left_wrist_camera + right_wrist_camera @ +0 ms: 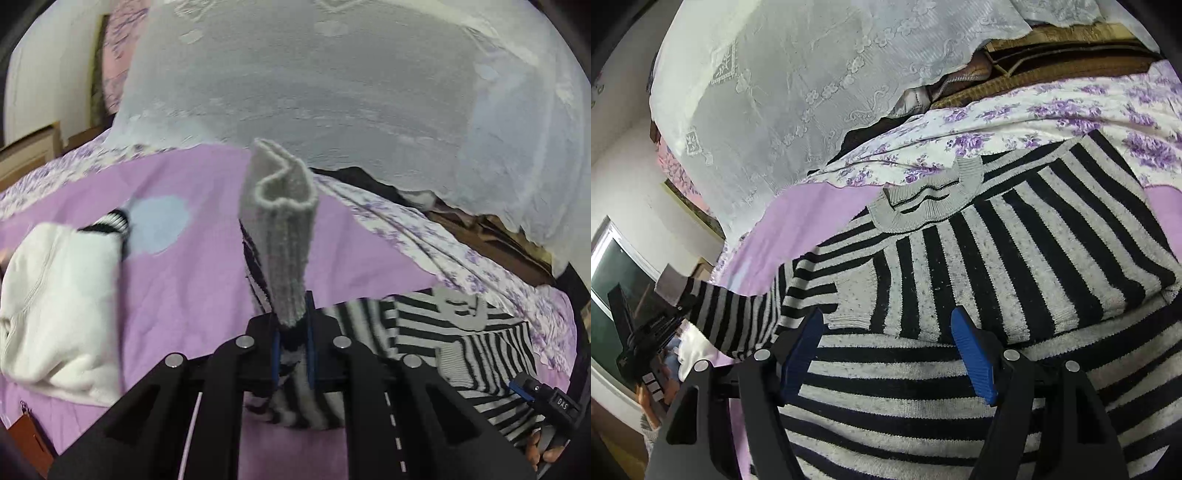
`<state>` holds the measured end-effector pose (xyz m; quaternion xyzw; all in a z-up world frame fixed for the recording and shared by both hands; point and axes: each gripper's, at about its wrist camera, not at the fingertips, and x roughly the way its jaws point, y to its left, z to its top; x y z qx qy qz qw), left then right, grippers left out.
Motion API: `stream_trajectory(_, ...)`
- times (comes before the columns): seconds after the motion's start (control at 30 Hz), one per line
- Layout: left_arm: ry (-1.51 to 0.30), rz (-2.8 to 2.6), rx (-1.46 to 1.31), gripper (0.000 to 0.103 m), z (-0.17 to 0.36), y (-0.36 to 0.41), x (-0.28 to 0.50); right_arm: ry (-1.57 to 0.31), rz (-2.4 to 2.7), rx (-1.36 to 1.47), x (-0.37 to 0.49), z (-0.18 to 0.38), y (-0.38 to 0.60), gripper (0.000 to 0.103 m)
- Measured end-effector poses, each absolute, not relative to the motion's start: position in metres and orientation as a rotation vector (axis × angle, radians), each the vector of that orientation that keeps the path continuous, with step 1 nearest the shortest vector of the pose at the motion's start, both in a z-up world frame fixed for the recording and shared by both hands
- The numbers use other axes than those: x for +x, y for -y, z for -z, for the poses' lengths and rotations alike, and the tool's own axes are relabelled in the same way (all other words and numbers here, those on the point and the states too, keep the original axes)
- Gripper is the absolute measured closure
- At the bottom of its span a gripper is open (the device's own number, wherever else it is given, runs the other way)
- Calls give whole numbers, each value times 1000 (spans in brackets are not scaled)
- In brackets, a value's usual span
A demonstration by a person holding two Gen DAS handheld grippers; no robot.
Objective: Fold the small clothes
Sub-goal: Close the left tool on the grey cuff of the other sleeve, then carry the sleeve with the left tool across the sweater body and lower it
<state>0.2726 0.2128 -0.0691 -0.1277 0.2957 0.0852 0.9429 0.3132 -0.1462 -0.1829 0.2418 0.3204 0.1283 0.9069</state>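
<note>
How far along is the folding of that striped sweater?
Early to midway, I'd guess. The striped sweater lies spread on the purple bedspread. The left gripper is shut on its sleeve, lifted up. The right gripper is open over the body. A white garment lies bunched, apparently unfolded.

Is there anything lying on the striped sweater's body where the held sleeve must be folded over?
Nothing visible does. The left tool grips the sleeve; the sweater's body is bare under the open right tool.
</note>
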Motion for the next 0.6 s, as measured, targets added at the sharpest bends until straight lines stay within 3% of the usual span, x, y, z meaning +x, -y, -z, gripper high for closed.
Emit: stream_trajectory(0.6,-597,-34,-106,94,38,-75,314,-605,-276,631,316,160,210,31)
